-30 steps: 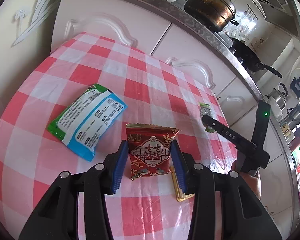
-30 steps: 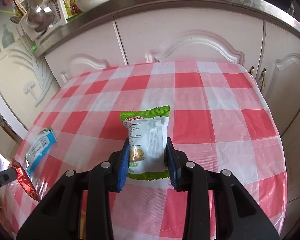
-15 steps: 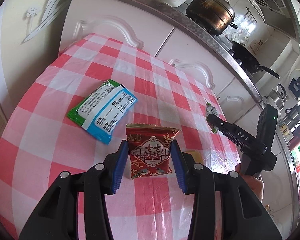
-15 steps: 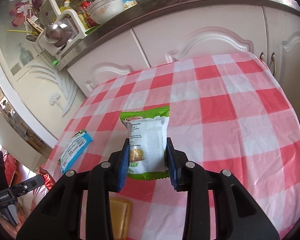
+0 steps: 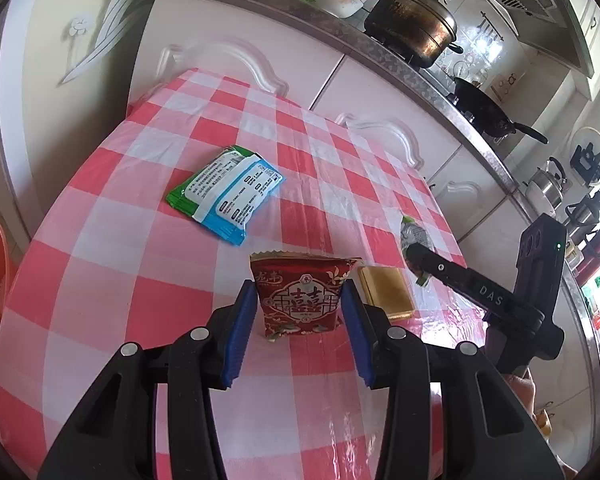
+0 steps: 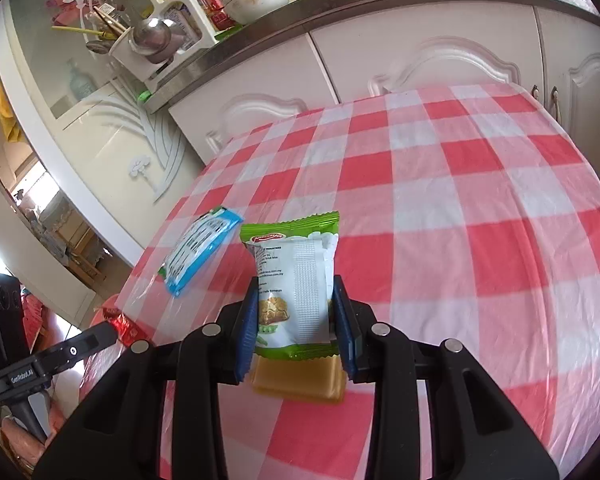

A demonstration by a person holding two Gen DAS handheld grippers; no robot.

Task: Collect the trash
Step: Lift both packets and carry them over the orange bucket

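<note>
Two grippers loaded: left gripper (image 5: 299,312) clamped on red wrapper (image 5: 302,298); right gripper (image 6: 296,316) clamped on green-white wrapper (image 6: 296,280), above checkered table (image 6: 480,208).

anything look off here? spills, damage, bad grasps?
Nothing stands out. The left gripper is shut on the red packet, the right gripper on the green-and-white packet, both held squarely. The blue-and-green wrapper and gold packet lie flat on the checkered tablecloth. No spills or tears visible.

right gripper (image 6: 296,312) clamps green-white pkt (image 6: 294,280); gold pkt (image 6: 300,380) beneath
</note>
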